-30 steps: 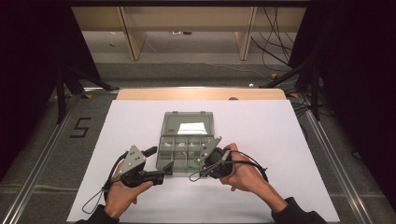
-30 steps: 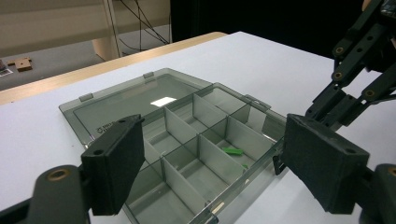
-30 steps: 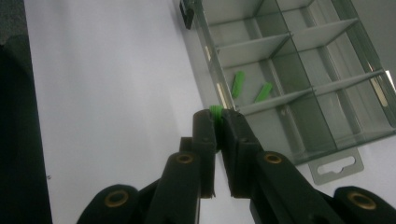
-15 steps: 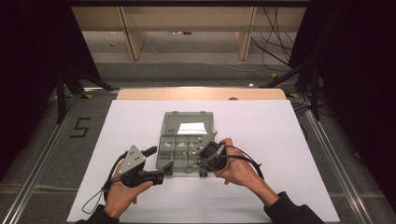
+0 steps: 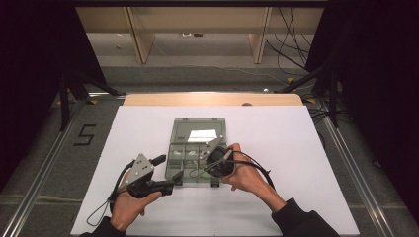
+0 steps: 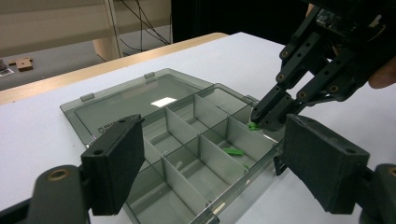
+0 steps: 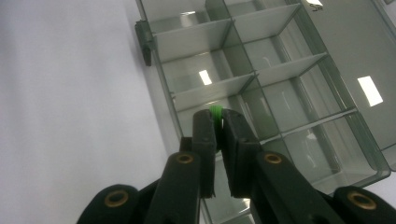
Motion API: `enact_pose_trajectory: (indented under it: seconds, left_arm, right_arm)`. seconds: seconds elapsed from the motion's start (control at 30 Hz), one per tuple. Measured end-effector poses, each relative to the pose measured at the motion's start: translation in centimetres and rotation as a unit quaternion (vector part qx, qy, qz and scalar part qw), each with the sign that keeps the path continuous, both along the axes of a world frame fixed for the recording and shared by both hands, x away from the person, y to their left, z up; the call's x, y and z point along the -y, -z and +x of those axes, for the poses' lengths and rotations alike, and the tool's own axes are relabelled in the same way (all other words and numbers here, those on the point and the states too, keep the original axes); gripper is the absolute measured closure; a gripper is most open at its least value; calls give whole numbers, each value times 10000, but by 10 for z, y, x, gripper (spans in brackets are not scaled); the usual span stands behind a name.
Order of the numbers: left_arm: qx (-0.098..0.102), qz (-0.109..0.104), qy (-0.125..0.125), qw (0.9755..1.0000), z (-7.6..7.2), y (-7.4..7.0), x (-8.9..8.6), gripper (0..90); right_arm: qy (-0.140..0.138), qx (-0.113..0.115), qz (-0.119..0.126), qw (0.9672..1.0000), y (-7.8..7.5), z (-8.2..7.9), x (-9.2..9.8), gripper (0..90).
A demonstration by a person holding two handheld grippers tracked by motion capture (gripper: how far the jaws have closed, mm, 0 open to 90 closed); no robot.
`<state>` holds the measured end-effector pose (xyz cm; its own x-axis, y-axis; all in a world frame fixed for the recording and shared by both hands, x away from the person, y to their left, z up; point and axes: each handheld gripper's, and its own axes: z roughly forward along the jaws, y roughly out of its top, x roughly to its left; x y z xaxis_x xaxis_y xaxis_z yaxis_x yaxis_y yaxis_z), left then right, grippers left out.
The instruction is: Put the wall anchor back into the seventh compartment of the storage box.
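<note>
Pinching a tiny green piece (image 7: 215, 112), my right claw (image 7: 216, 122) is clamped tight on it, just above the near corner slot of the clear plastic parts box (image 5: 193, 148). Another green piece (image 6: 233, 151) lies inside the box. My left claw (image 6: 212, 161) gapes wide apart beside the box's front edge, holding nothing, on the white bench (image 5: 296, 148).

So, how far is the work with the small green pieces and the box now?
Done: the compartment box lies open, lid flat, and one green piece already rests in a compartment. In hand: the right claw is shut on another small green part, poised over the box's near edge. Left: releasing it into a compartment. The left claw stands open beside the box, holding nothing.
</note>
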<state>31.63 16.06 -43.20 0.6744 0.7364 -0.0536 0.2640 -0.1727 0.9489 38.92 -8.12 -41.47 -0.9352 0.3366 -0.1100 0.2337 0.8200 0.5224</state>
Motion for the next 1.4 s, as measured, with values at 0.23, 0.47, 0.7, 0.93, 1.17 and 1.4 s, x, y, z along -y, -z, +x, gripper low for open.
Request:
enact_pose_trajectory:
  seconds: [0.23, 0.47, 0.7, 0.93, 1.17, 1.4]
  left_arm:
    - [-3, 6, 9, 10000, 0, 0, 0, 205]
    - [2, -19, -36, 10000, 1, -1, -3, 204]
    - [15, 4, -6, 10000, 0, -1, -2, 205]
    - [92, 59, 41, 9999, 2, -1, -3, 205]
    - [59, 43, 20, 10000, 1, -1, -3, 205]
    - [21, 6, -33, 10000, 1, -1, -3, 205]
  right_arm:
    - [36, -29, 5, 10000, 5, 3, -4, 844]
    - [42, -18, -20, 10000, 9, 6, -8, 844]
    - [30, -129, -116, 9998, 20, 7, -14, 843]
    - [27, -169, -143, 9998, 24, 8, -16, 807]
    - [223, -101, 165, 9996, 14, 13, -8, 592]
    - [489, 78, 422, 9979, 7, 15, 1, 434]
